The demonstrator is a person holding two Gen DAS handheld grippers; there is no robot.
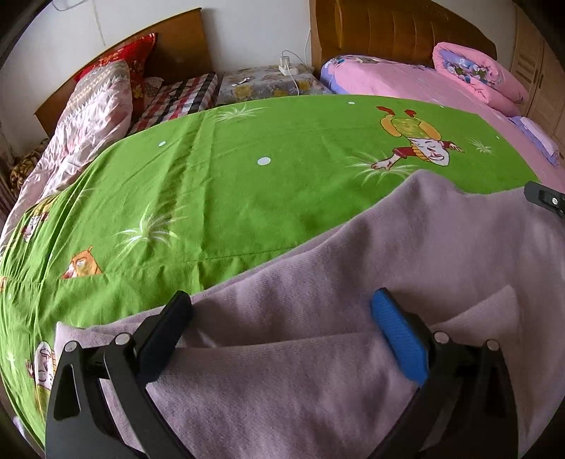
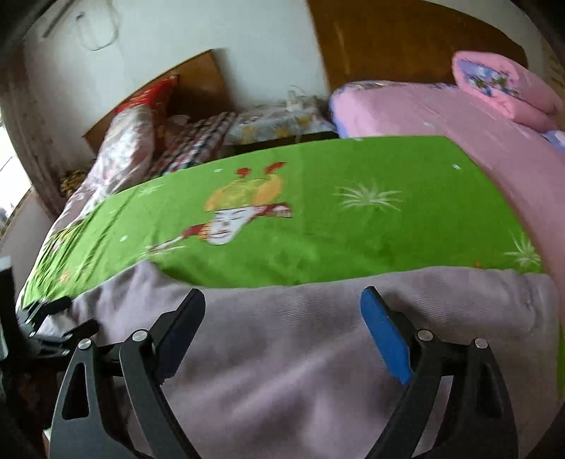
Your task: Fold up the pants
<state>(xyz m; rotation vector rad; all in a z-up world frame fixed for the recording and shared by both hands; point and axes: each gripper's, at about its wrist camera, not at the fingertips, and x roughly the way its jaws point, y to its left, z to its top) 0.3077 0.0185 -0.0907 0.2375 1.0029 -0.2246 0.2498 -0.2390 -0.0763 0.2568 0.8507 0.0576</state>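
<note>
The pants (image 1: 317,353), of a pale mauve knitted cloth, lay on the near part of a green sheet (image 1: 229,176) that was spread over the bed. In the left wrist view they covered the lower right of the picture, with some soft folds and one layer lying over another near the fingers. Their far edge ran across the sheet from the lower left up to the right.

The left gripper (image 1: 282,310) stood wide open above the pants. Its black finger (image 1: 166,332) and its blue pad (image 1: 399,339) were far apart, and no cloth was pinched between them; the cloth only lay under them. I could not tell if the tips touched it.

The right gripper (image 2: 282,307) was also wide open, with the pants (image 2: 300,353) spread flat below and nothing held. This view was a little blurred. At its left edge a part of the left gripper (image 2: 53,325) was seen, near the left end of the pants. In the left view a small black piece of the right gripper (image 1: 545,199) showed at the right edge, by the far edge of the cloth.

Behind the sheet there were a pink quilt (image 1: 406,81), a rolled pink blanket (image 1: 483,77), a red pillow (image 1: 130,56) and a wooden headboard (image 1: 388,28).
</note>
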